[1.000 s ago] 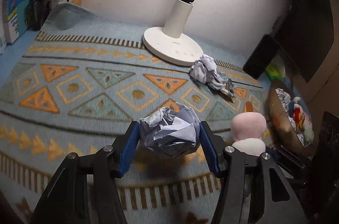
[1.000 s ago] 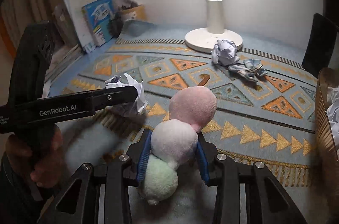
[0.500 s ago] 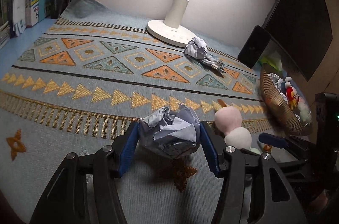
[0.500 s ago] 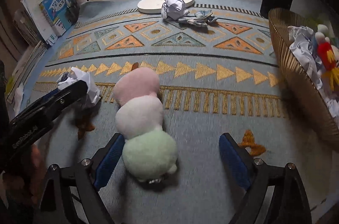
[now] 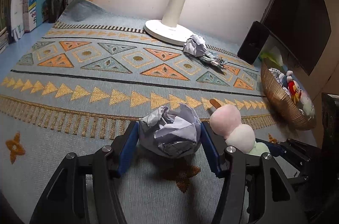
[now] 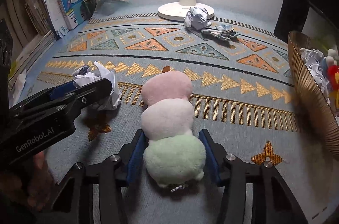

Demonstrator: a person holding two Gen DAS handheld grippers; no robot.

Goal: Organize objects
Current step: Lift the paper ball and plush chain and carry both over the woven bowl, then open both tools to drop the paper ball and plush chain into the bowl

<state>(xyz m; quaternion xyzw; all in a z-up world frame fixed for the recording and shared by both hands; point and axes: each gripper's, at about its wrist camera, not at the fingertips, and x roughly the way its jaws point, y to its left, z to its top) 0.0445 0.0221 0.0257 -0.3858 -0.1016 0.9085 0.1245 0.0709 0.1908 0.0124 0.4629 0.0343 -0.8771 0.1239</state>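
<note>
My left gripper (image 5: 169,139) is shut on a crumpled paper ball (image 5: 169,135) and holds it just above the patterned mat; the ball also shows in the right wrist view (image 6: 99,84). My right gripper (image 6: 173,152) is shut on the green end of a pink, white and green plush dango toy (image 6: 169,118), which lies on the mat; it also shows in the left wrist view (image 5: 233,126), right of the ball. A gold wicker basket (image 6: 307,92) with paper and toys stands at the right.
A white lamp base (image 6: 169,10) stands at the back with a second paper ball (image 6: 197,16) and a crumpled wrapper (image 6: 220,32) in front of it. Books (image 6: 70,3) and a pen holder line the back left. A dark speaker (image 6: 292,12) stands at the back right.
Both grippers drew back toward the mat's near edge. The right gripper opened and let the plush down half a second ago, then shut on its green end. The left kept its paper ball.
</note>
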